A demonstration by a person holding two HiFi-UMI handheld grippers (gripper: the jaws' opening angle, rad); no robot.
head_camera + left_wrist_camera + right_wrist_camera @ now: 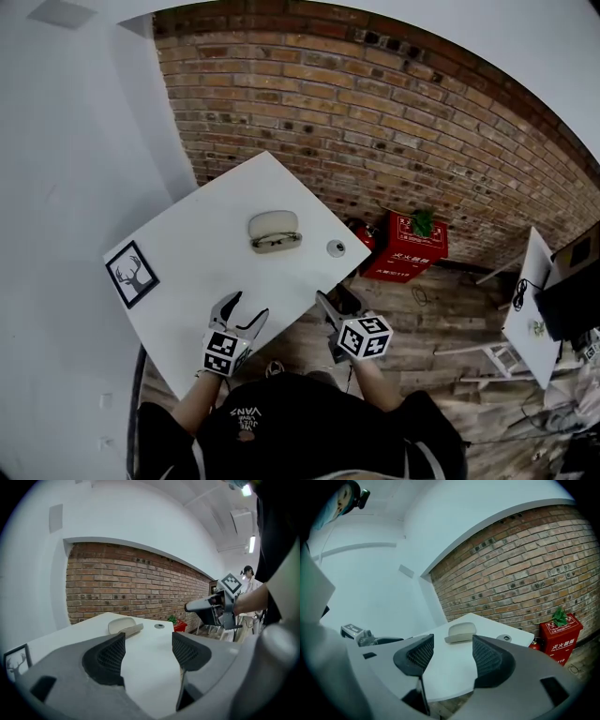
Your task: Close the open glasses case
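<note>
The beige glasses case [275, 231] lies open on the white table [187, 300], toward its far side, with a pair of glasses in its lower half. It also shows ahead in the left gripper view [124, 625] and in the right gripper view [461, 631]. My left gripper [247, 307] hovers over the table's near edge, open and empty [147, 651]. Just off the table's near right edge, my right gripper [325, 305] is open too, with nothing between its fingers [450, 653]. Both are well short of the case.
A small round disc [336, 247] sits right of the case near the table edge. A framed deer picture [132, 274] lies at the table's left corner. Red boxes with a plant [405, 246] stand on the floor by the brick wall. Another white table [530, 309] is at far right.
</note>
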